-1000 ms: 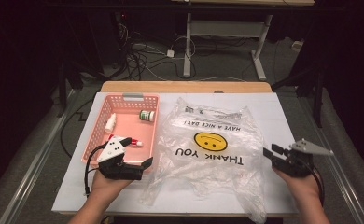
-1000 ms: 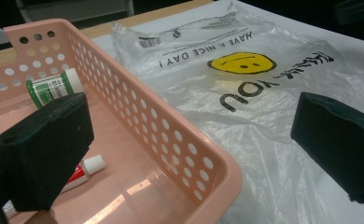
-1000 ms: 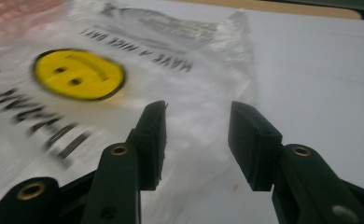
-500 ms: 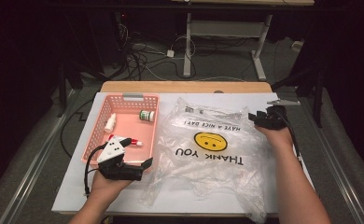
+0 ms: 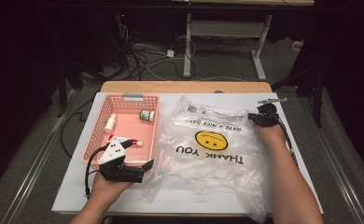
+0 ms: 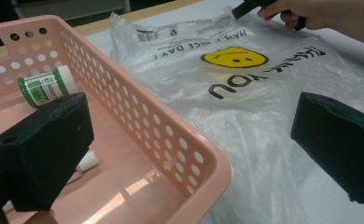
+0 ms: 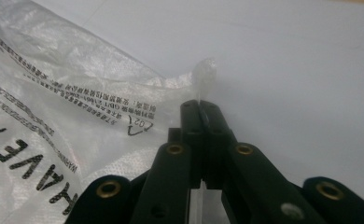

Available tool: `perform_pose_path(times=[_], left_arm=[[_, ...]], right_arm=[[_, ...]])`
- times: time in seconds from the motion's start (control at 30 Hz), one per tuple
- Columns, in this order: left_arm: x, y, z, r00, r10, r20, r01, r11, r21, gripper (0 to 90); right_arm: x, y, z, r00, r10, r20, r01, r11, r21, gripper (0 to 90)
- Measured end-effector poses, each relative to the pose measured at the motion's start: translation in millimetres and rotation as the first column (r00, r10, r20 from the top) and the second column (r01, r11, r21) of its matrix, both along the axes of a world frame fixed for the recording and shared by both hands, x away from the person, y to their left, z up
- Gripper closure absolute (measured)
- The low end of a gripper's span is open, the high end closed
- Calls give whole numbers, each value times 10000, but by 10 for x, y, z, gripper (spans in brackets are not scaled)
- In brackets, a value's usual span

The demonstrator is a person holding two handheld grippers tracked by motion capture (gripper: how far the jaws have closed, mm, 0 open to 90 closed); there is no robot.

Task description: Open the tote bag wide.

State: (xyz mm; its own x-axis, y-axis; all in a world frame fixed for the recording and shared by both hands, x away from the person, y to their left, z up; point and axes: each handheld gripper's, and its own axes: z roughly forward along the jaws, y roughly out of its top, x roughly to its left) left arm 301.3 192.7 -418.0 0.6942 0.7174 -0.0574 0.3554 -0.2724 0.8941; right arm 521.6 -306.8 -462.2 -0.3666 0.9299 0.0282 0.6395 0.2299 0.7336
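Plastic at the far right corner of the smiley carrier bag [image 5: 208, 149], spread flat mid-bench, is pinched in my right gripper [image 7: 201, 105]. I lift slowly so the film holds. Left gripper [image 6: 189, 140] hangs spread over the pink basket [image 5: 96, 140] rim.

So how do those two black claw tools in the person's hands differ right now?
The left gripper has its jaws spread wide around the pink plastic basket's corner, gripping nothing. The right gripper has just closed, pinching the clear plastic bag's corner. Left sits at the table's near edge, right farther away. Both are black and hand-held.
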Motion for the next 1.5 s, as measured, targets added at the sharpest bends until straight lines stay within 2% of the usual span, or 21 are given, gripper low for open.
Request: perform_pose_path(times=[0.03, 0.1, 0.17, 0.3, 0.33, 0.37, 0.47, 0.6, 0.8, 0.9, 1.0, 1.03, 1.1, 1.13, 1.17, 1.2, 1.27, 1.33, 1.4, 1.5], left_arm=[[-4, -2, 3, 10000, -14, 19, 14, 10000, 22, 0], [-10, -4, 8, 10000, -16, 41, 16, 10000, 9, 0], [-6, -6, 9, 10000, -3, 29, 3, 10000, -29, 0], [-4, -27, 9, 10000, -61, 30, 60, 10000, 34, 0], [-5, -31, 10, 10000, -77, 38, 77, 10000, 47, 0], [-7, -35, 12, 10000, -84, 39, 83, 10000, 52, 0], [-9, -45, 17, 9999, -115, 49, 115, 9999, 70, 0], [-16, -63, 23, 9998, -174, 57, 173, 9998, 84, 0], [-31, -76, 28, 9997, -239, 90, 238, 9997, 80, 0], [-33, -78, 23, 9995, -300, 67, 299, 9995, 90, 0], [-38, -81, 22, 9995, -324, 60, 323, 9994, 90, 0], [-39, -82, 24, 9995, -323, 54, 322, 9995, 64, 0], [-42, -88, 26, 9995, -320, 66, 320, 9995, 31, 0], [-41, -92, 27, 9994, -329, 64, 329, 9994, 45, 0], [-40, -95, 28, 9995, -323, 64, 323, 9995, 43, 0], [-38, -96, 27, 9995, -325, 56, 325, 9995, 31, 0], [-33, -99, 24, 9995, -318, 32, 318, 9995, 15, 0], [-28, -102, 19, 9995, -320, 0, 320, 9995, 5, 0], [-29, -103, 16, 9994, -342, -4, 342, 9994, -3, 0], [-34, -102, 16, 9992, -393, 13, 393, 9992, -12, 0]], right_arm=[[0, 0, 0, 10000, 0, 0, 0, 10000, 0, 900], [-31, -106, 62, 9988, -417, 273, 415, 9991, 52, 900], [-83, -258, 110, 9939, -973, 510, 968, 9952, 124, 900], [-231, -641, 185, 9786, -1886, 827, 1871, 9820, 253, 900], [-335, -846, 222, 9694, -2249, 985, 2219, 9742, 402, 900], [-335, -846, 222, 9694, -2249, 985, 2219, 9742, 402, 900], [-518, -1119, 235, 9547, -2737, 1165, 2677, 9613, 645, 900], [-779, -1325, 191, 9465, -2999, 1195, 2937, 9536, 666, 900], [-1224, -1341, 128, 9489, -2804, 1448, 2729, 9595, 700, 884], [-1448, -1288, 173, 9527, -2567, 1626, 2514, 9665, 526, 705], [-1701, -1229, 346, 9482, -2276, 2216, 2181, 9736, 667, 621], [-1783, -1190, 413, 9482, -2098, 2387, 1972, 9774, 758, 620], [-1932, -1058, 520, 9553, -1465, 2567, 1261, 9875, 943, 613], [-2065, -825, 558, 9622, -616, 2652, 396, 9954, 875, 609], [-2065, -825, 558, 9622, -616, 2652, 396, 9954, 875, 609], [-2122, -688, 552, 9638, -151, 2663, -85, 9962, 871, 606], [-2216, -387, 504, 9647, 723, 2532, -947, 9925, 772, 604], [-2271, -106, 441, 9614, 1485, 2315, -1691, 9830, 715, 603], [-2293, 134, 380, 9558, 2074, 2084, -2251, 9722, 649, 592], [-2288, 426, 301, 9411, 2861, 1800, -2956, 9549, 276, 550]])
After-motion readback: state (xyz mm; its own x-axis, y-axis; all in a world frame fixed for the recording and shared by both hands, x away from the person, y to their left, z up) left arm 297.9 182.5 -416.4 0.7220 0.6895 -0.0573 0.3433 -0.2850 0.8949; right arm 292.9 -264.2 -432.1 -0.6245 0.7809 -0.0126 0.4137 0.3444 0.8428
